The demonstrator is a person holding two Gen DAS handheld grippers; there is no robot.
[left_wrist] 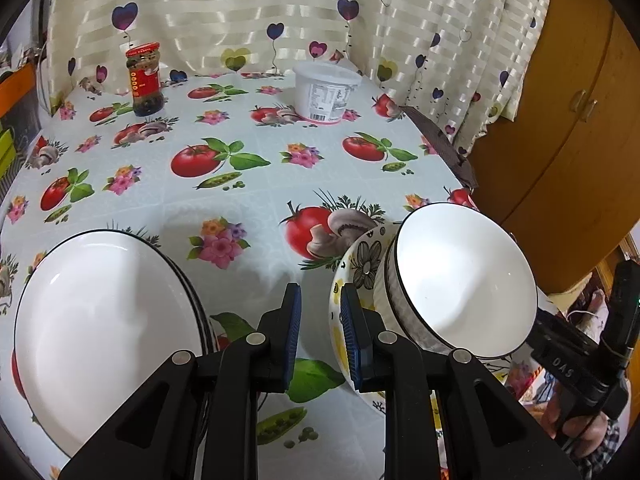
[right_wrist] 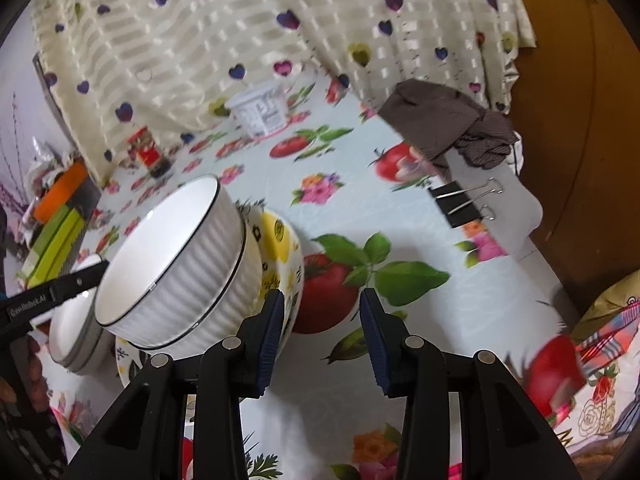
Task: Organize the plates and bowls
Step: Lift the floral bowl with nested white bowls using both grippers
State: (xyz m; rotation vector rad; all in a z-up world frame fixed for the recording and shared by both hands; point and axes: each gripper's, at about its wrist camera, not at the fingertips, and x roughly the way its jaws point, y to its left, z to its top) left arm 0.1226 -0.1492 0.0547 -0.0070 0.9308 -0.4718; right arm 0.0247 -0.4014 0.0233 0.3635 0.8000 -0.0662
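Left wrist view:
- Left gripper [left_wrist: 320, 312]: your jaws stood only a narrow gap apart; nothing lay between the blue pads; they hung over the bare tablecloth [left_wrist: 256, 200], between the crockery on either side.
- White plates [left_wrist: 104, 320]: a small stack sat to the left of your fingers; black-rimmed; resting flat on the table.
- White bowl [left_wrist: 460, 280]: ribbed outside, black rim; it sat tilted inside the flowered bowl [left_wrist: 360, 264], just right of your fingers.
- Far end: a jar [left_wrist: 145, 80] with a red lid and a white tub [left_wrist: 326, 92] stood well apart, near the curtain [left_wrist: 240, 12].

Right wrist view:
- Right gripper [right_wrist: 322, 332]: your jaws stood partly open; they held nothing; a printed tomato showed through the gap.
- White bowl [right_wrist: 176, 264]: it leaned in the flowered bowl [right_wrist: 284, 256], just left of your left finger; whether the pad touched the flowered rim, I cannot tell.
- Plates [right_wrist: 76, 340]: lower left, partly hidden behind your other gripper's arm.
- Table edge: a binder clip [right_wrist: 460, 200] lay near a brown cloth [right_wrist: 456, 120].
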